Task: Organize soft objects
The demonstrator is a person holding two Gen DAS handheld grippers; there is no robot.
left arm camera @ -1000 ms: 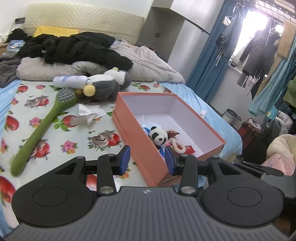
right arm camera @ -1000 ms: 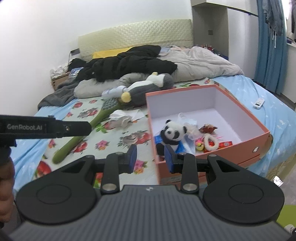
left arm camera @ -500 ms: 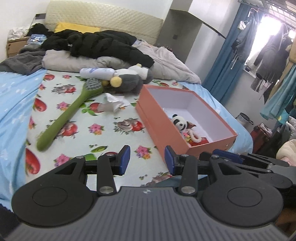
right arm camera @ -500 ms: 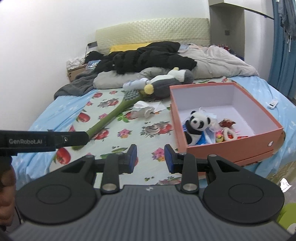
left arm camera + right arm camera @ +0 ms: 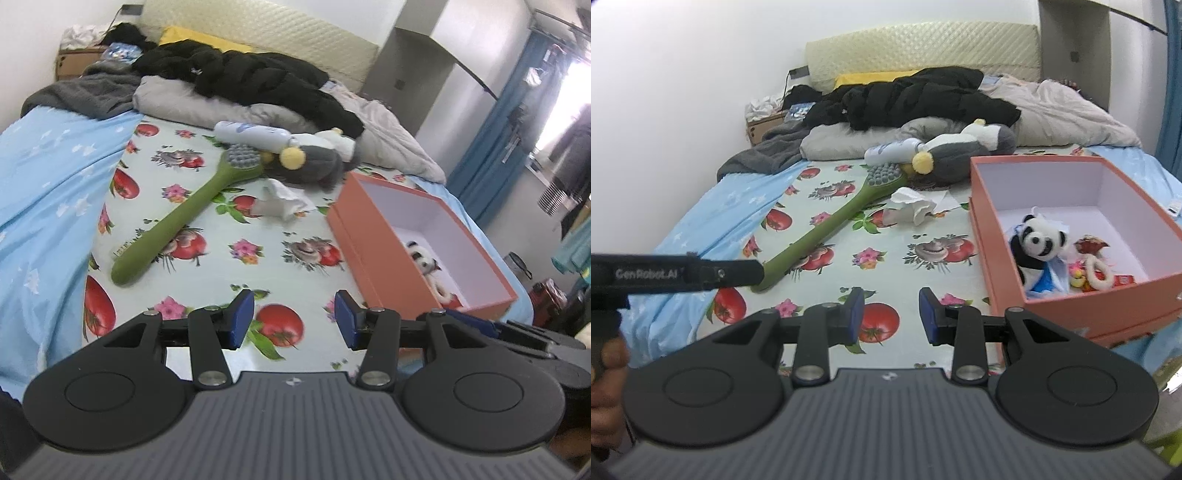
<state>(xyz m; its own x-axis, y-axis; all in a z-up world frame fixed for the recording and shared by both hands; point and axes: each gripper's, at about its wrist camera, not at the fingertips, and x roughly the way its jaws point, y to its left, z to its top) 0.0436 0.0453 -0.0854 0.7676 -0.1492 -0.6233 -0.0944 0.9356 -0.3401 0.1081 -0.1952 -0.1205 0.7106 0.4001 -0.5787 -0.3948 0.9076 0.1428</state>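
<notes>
An orange box sits on the right of the bed and holds a panda plush with small trinkets. A grey plush toy lies beyond it near the bedding. Crumpled white tissue lies left of the box. My left gripper is open and empty above the near edge of the bed. My right gripper is open and empty, also at the near edge, left of the box.
A long green brush lies diagonally on the floral sheet. A white bottle lies by the plush. Black clothes and pillows pile at the headboard. Hanging clothes and a blue curtain stand right.
Both grippers have pulled back from the box toward the foot of the bed, so more of the bed shows. Both stay open and empty.
</notes>
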